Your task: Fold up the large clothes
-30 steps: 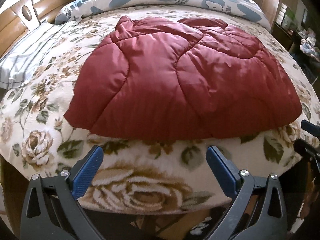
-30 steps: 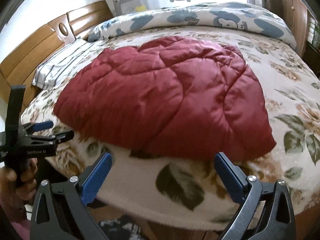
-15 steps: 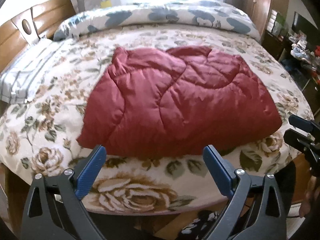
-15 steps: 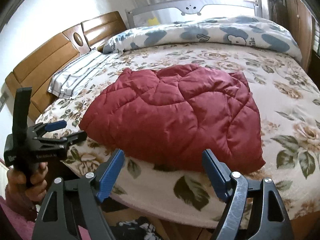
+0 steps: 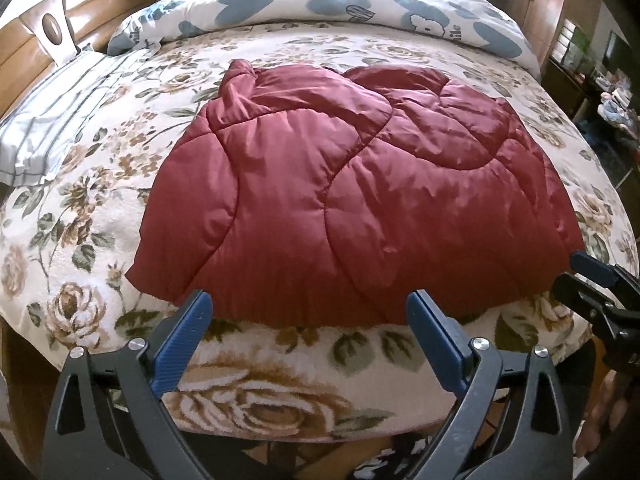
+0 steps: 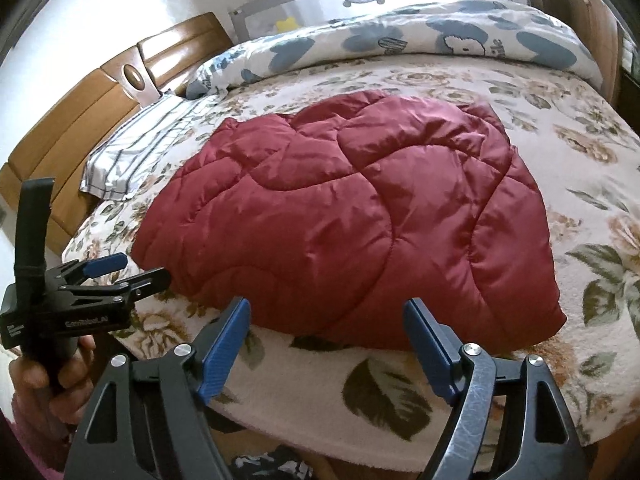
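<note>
A dark red quilted padded garment (image 5: 344, 200) lies spread on the floral bed blanket (image 5: 260, 380), its near hem close to the bed's front edge. It also shows in the right wrist view (image 6: 360, 216). My left gripper (image 5: 310, 312) is open and empty, just in front of the near hem. My right gripper (image 6: 326, 320) is open and empty, at the near hem further right. The right gripper also shows at the right edge of the left wrist view (image 5: 576, 276). The left gripper also shows at the left of the right wrist view (image 6: 132, 268).
A rolled blue-and-white duvet (image 5: 360, 4) lies along the far side of the bed. A striped pillow (image 5: 60, 112) sits at the left by the wooden headboard (image 6: 80, 120). Cluttered shelves (image 5: 600, 72) stand to the right. The bed's front edge drops off just below the grippers.
Both grippers pulled back and up from the bed, then moved in toward the garment's near hem again. Both stay open. The garment has not moved.
</note>
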Demonstrator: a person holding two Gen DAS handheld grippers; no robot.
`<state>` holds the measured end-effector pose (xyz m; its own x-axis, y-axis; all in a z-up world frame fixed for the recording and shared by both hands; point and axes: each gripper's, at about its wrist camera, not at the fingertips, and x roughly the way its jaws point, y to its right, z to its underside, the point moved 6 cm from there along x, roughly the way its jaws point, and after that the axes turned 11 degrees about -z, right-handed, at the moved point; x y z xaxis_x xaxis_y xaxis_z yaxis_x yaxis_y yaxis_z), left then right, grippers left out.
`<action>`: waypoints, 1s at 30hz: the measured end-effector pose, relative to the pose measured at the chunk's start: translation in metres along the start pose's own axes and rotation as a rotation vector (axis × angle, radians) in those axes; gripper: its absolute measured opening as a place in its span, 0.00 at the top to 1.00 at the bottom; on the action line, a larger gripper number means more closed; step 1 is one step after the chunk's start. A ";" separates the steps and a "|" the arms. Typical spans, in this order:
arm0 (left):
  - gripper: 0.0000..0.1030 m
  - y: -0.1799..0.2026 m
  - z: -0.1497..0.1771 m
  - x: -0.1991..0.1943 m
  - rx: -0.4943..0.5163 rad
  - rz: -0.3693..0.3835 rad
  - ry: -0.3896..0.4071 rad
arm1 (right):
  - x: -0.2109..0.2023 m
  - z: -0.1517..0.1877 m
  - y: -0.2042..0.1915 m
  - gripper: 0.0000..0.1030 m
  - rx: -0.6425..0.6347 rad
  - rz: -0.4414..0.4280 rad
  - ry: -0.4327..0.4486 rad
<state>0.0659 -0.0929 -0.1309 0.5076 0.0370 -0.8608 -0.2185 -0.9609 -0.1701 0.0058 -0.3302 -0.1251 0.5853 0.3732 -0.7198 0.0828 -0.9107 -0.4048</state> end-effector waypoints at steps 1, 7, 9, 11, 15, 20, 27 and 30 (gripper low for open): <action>0.04 0.000 -0.002 0.001 -0.001 -0.003 0.001 | 0.001 -0.001 0.002 0.19 0.007 0.004 -0.002; 0.04 -0.005 -0.013 0.003 -0.027 -0.017 0.006 | 0.002 -0.008 0.009 0.14 0.023 0.025 0.001; 0.04 -0.007 -0.016 0.003 -0.034 -0.018 0.008 | 0.002 -0.012 0.008 0.14 0.019 0.029 0.003; 0.04 -0.008 -0.018 0.003 -0.038 -0.021 0.010 | 0.001 -0.015 0.009 0.14 0.016 0.034 0.006; 0.04 -0.010 -0.021 0.002 -0.041 -0.022 0.015 | 0.001 -0.023 0.008 0.12 0.006 0.042 0.014; 0.04 -0.010 -0.024 0.002 -0.043 -0.026 0.019 | 0.003 -0.029 0.008 0.11 -0.005 0.054 0.017; 0.04 -0.011 -0.027 0.002 -0.042 -0.027 0.022 | 0.003 -0.032 0.008 0.11 -0.009 0.062 0.019; 0.04 -0.011 -0.029 0.002 -0.042 -0.028 0.024 | 0.003 -0.033 0.009 0.11 -0.009 0.061 0.019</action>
<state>0.0931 -0.0904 -0.1170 0.5327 0.0576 -0.8444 -0.1696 -0.9702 -0.1732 0.0349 -0.3434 -0.1121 0.6045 0.3138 -0.7322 0.0537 -0.9331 -0.3556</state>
